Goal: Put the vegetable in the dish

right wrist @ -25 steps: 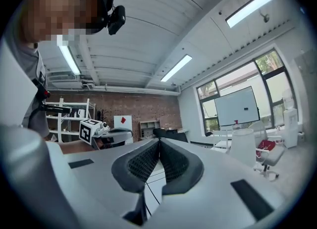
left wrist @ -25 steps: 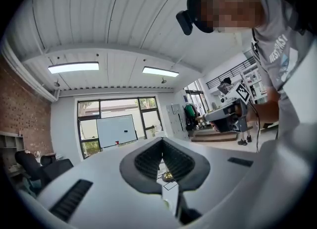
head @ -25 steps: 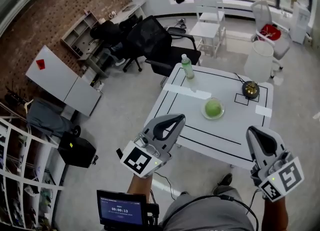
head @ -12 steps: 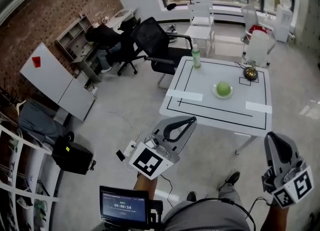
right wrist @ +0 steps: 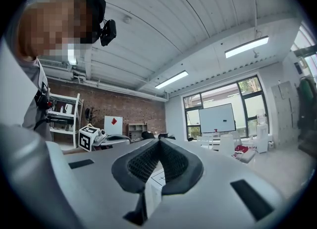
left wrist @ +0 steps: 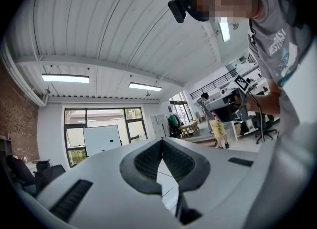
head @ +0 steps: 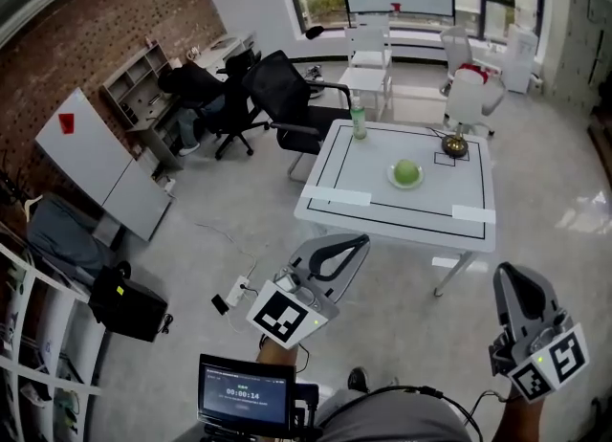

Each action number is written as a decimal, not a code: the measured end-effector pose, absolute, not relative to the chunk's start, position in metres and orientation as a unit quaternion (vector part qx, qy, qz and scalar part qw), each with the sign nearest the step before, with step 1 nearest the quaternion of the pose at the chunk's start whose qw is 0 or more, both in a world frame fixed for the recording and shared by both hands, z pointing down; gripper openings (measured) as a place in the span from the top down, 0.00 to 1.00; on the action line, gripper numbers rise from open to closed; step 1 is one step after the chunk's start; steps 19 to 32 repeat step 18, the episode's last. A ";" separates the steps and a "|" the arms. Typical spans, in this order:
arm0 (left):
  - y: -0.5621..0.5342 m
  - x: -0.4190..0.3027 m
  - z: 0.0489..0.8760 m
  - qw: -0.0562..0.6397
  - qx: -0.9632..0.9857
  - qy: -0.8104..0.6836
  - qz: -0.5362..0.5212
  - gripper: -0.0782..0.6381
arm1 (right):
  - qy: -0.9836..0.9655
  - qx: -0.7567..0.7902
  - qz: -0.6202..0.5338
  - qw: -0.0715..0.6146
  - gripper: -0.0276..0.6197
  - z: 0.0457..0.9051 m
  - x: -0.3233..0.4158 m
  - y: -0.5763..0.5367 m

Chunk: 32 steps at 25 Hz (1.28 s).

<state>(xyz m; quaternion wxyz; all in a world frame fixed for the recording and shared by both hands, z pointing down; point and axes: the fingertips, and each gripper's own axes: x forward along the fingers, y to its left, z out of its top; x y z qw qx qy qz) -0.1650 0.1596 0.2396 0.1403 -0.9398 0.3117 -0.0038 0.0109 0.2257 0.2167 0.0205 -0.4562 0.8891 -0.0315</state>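
Note:
In the head view a round green vegetable (head: 407,171) lies in a shallow clear dish (head: 393,180) near the middle of a white table (head: 335,196) marked with black lines. Both grippers hang over the floor well short of the table's near edge. My left gripper (head: 356,239) is shut with nothing in it, and my right gripper (head: 505,272) is shut and empty too. In the left gripper view the jaws (left wrist: 161,143) meet at the tips, as they do in the right gripper view (right wrist: 159,143).
On the table stand a green-capped bottle (head: 359,122) at the far left and a dark round pot (head: 454,146) at the far right. Black office chairs (head: 287,96) and white chairs (head: 469,96) ring the table. A black case (head: 129,306) sits on the floor at left.
The table has receded and now looks smaller and farther up the head view; both grippers have drawn back from it over the floor. The jaws stayed shut.

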 end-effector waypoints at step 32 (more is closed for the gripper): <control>0.195 -0.107 0.228 0.148 -0.938 0.314 -0.014 0.88 | 0.896 -0.442 -0.033 0.020 0.95 0.225 0.060 0.254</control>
